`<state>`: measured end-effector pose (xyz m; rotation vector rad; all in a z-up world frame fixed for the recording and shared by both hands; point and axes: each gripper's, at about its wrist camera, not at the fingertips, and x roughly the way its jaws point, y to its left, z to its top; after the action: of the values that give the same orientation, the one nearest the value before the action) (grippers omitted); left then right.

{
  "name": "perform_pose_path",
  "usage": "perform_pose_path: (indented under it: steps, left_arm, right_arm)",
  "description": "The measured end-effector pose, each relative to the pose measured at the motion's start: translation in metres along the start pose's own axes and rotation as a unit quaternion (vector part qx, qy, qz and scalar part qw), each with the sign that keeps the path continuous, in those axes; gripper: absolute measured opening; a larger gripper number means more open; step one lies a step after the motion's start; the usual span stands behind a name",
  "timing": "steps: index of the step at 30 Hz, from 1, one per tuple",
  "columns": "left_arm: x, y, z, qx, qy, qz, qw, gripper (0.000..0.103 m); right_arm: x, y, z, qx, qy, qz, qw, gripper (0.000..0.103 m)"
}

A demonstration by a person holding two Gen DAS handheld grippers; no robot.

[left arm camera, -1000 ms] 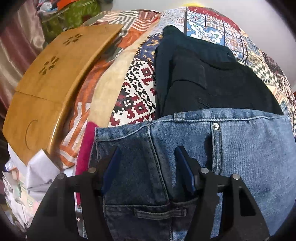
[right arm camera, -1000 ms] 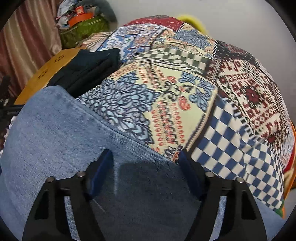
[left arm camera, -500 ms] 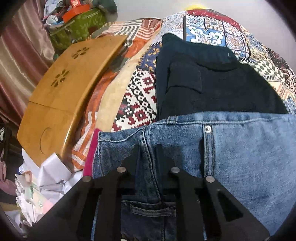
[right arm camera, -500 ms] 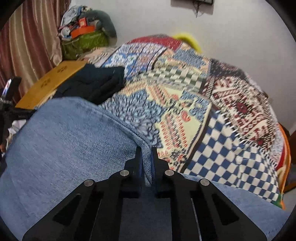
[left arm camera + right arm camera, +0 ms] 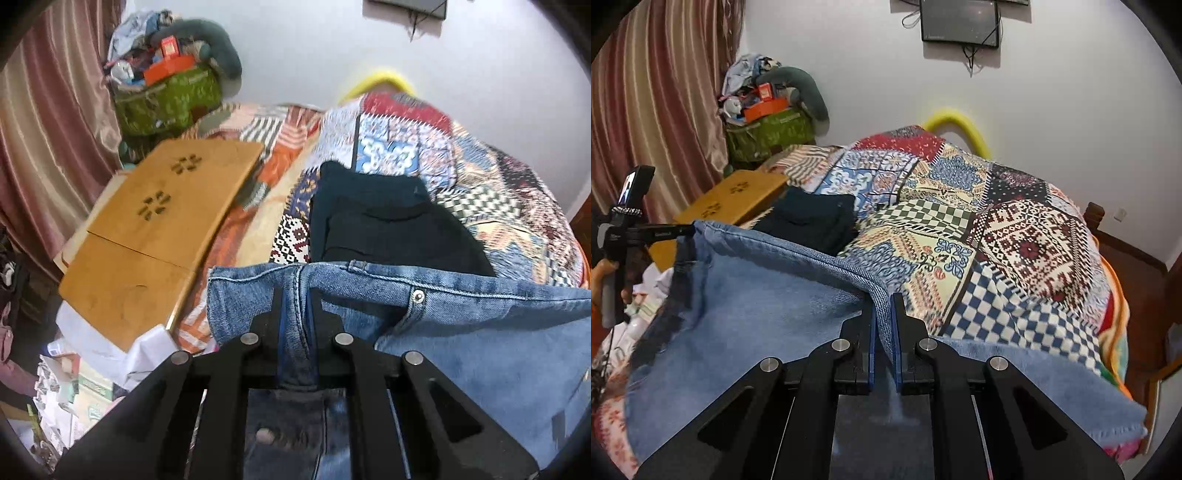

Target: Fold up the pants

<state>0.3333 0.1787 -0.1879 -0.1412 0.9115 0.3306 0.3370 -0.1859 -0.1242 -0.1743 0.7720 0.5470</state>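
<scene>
The left claw [image 5: 297,325] is clamped tight on the waistband of the blue denim pants [image 5: 461,332], beside a side seam and left of the metal fly button [image 5: 418,296]. The right claw [image 5: 882,325] is pinched just as firmly on a folded denim edge of the same pants, the cloth standing up between its blue pads [image 5: 896,328]. Between the two grips the denim hangs in a sagging sheet, raised off the patchwork quilt-covered bed [image 5: 1015,236] at the held edge and draping back down onto it lower in both views.

Denim like this looks fairly heavy and soft but with some body: it should droop between the grips, yet hold a crease once laid flat. It is unlikely to slip from the pads, and thick seams and the waistband seem the surest places to hold, as single layers could stretch or pull askew.

Just beyond the pants lies a folded dark navy garment [image 5: 384,225] on the quilt. Further left a light brown wooden lap tabletop with flower-shaped cut-outs [image 5: 162,221] rests at the bed's edge, with a green bag piled with clutter [image 5: 170,96] behind it near the pink curtain [image 5: 48,140].
</scene>
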Motion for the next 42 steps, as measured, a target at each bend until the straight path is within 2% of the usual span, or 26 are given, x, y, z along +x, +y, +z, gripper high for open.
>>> perform_pose_path:
  steps: [8, 15, 27, 31, 39, 42]
  left_arm:
    - [-0.084, 0.018, -0.044, 0.011, -0.052, -0.009, 0.9985, 0.010]
    - [-0.123, 0.035, -0.095, 0.020, -0.067, -0.022, 0.9973, 0.010]
    - [-0.125, 0.060, -0.193, -0.001, -0.019, -0.054, 0.9983, 0.010]
    - [-0.118, 0.059, -0.214, -0.001, 0.001, -0.061, 0.9981, 0.010]
    - [-0.127, 0.061, -0.230, 0.001, 0.019, -0.064, 0.9978, 0.010]
    - [-0.141, 0.059, -0.228, 0.012, 0.010, -0.063, 0.9979, 0.011]
  right_arm:
    - [-0.064, 0.028, -0.040, 0.004, -0.008, 0.021, 1.000, 0.006]
    - [-0.094, 0.048, -0.078, 0.023, -0.012, 0.042, 0.999, 0.006]
    - [-0.103, 0.074, -0.139, 0.052, 0.023, 0.067, 0.996, 0.007]
    - [-0.097, 0.077, -0.155, 0.066, 0.043, 0.075, 0.994, 0.007]
    - [-0.098, 0.084, -0.170, 0.068, 0.064, 0.077, 0.993, 0.012]
    - [-0.105, 0.084, -0.172, 0.069, 0.066, 0.077, 0.992, 0.014]
